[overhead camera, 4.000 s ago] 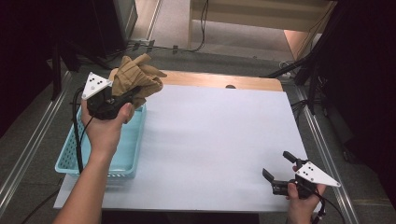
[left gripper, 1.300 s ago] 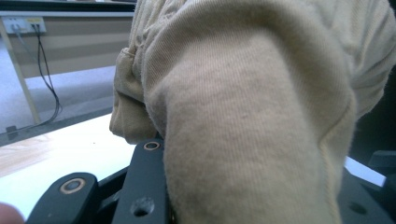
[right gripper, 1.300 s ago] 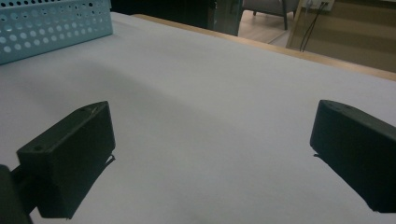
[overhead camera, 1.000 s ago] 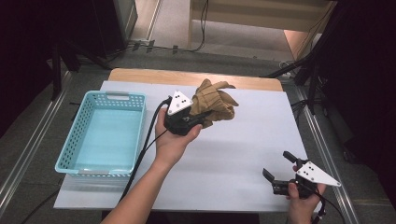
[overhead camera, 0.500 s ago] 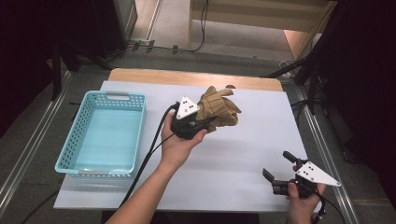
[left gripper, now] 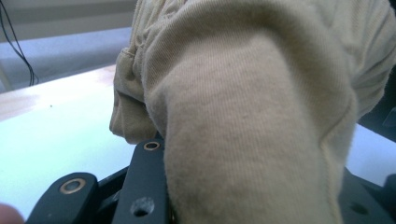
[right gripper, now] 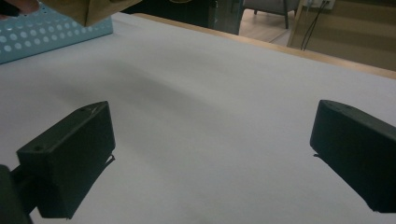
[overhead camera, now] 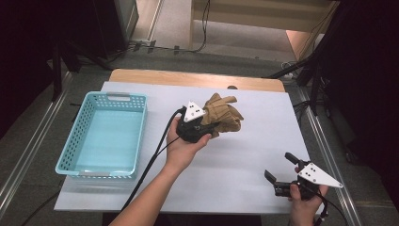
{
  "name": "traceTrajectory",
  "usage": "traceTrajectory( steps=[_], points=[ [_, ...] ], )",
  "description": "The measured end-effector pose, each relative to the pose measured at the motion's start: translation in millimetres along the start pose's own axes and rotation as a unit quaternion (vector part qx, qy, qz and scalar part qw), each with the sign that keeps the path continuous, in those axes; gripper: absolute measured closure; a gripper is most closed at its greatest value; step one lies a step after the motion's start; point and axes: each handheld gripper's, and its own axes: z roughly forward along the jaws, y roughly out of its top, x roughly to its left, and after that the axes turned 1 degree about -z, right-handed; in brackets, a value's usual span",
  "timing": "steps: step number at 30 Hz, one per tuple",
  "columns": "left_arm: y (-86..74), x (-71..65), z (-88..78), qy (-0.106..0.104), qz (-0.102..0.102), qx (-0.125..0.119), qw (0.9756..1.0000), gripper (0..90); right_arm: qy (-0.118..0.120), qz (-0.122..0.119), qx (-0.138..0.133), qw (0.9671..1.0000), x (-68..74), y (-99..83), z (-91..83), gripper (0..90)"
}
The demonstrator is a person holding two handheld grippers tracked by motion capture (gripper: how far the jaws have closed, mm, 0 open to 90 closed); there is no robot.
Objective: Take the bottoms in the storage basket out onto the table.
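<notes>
Since the gloves (overhead camera: 225,116) are clamped in the left gripper (overhead camera: 207,126), they hang just past its fingers, away from the person and toward the bench's far edge, over the middle of the white sheet (overhead camera: 235,160). In the left gripper view the tan knit (left gripper: 252,116) bulges over the black fingers (left gripper: 142,182), which are pinched nearly together on the cloth. The bundle's long axis runs roughly across the bench, cuff at the gripper and glove fingers splaying up and to the right. I judge the next move to be a set-down, and it turns on the gap below: the gloves look low over the sheet, though I cannot tell whether they touch it. The basket (overhead camera: 89,126) stands well apart to the left. The right gripper (overhead camera: 282,170) rests near the bench's front right corner, its fingers (right gripper: 70,158) spread wide with nothing between them, well apart from the gloves, so the left hand is the nearer one.
</notes>
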Motion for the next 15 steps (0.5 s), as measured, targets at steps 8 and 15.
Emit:
traceTrajectory(
  steps=[8, 15],
  points=[
    [-9.4, 3.2, 9.1, -0.002, -0.010, 0.018, 0.9998, 62.3, 0.000, 0.000, 0.000, 1.0000, -0.3, 0.0, -0.3, 0.0],
    [-19.6, 5.2, 19.0, -0.003, -0.014, 0.044, 0.9989, 61.1, 0.000, 0.000, 0.001, 1.0000, -0.2, -0.2, 0.0, 0.0]
  ],
)
